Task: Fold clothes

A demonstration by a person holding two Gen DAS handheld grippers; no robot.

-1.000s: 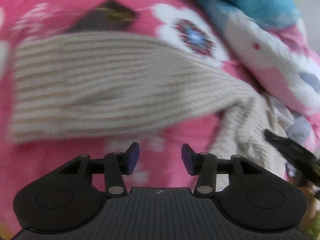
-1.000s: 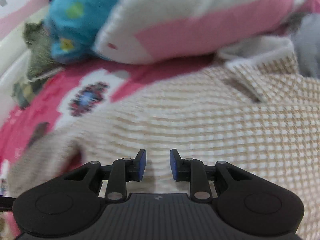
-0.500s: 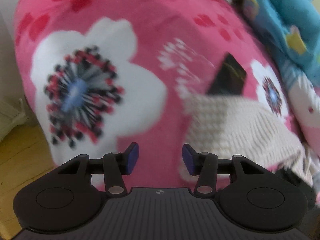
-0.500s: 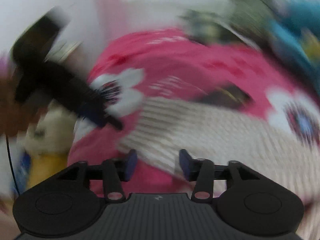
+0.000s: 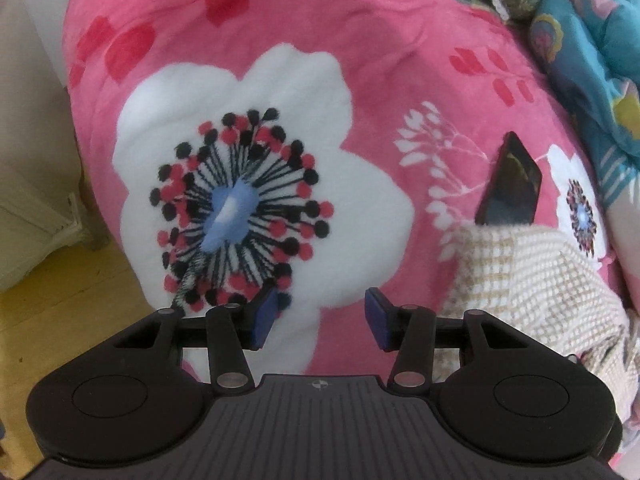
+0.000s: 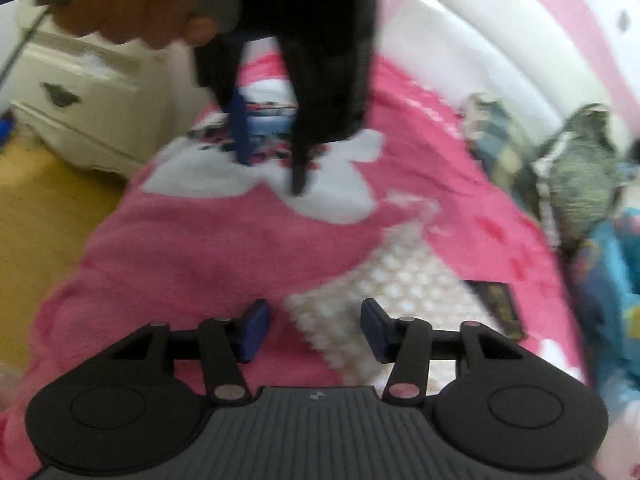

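Observation:
A beige-and-white checked knit garment point(image 5: 520, 280) lies on the pink flowered blanket point(image 5: 380, 80). In the left wrist view it sits to the right of my left gripper point(image 5: 320, 316). That gripper is open over a big white flower, with nothing between its pads. In the right wrist view, a corner of the garment point(image 6: 400, 292) lies under my right gripper point(image 6: 316, 330). Its jaws are closing but stand apart, and the pads do not press the cloth. Farther off in that view, a hand point(image 6: 132, 8) holds the left gripper point(image 6: 270, 160) pointing down at the blanket.
A dark phone point(image 5: 512, 184) lies on the blanket just past the garment's edge, also seen as a phone point(image 6: 498, 304) on the right. Teal bedding point(image 5: 592, 60) and a green cushion point(image 6: 580, 168) lie at the right. A white dresser point(image 6: 80, 96) and yellow floor point(image 5: 60, 300) lie off the bed's left edge.
The left view has swung off the garment onto the blanket's big flower. The right gripper has rolled and moved from the garment's body to its corner, with its jaws wider than a second ago.

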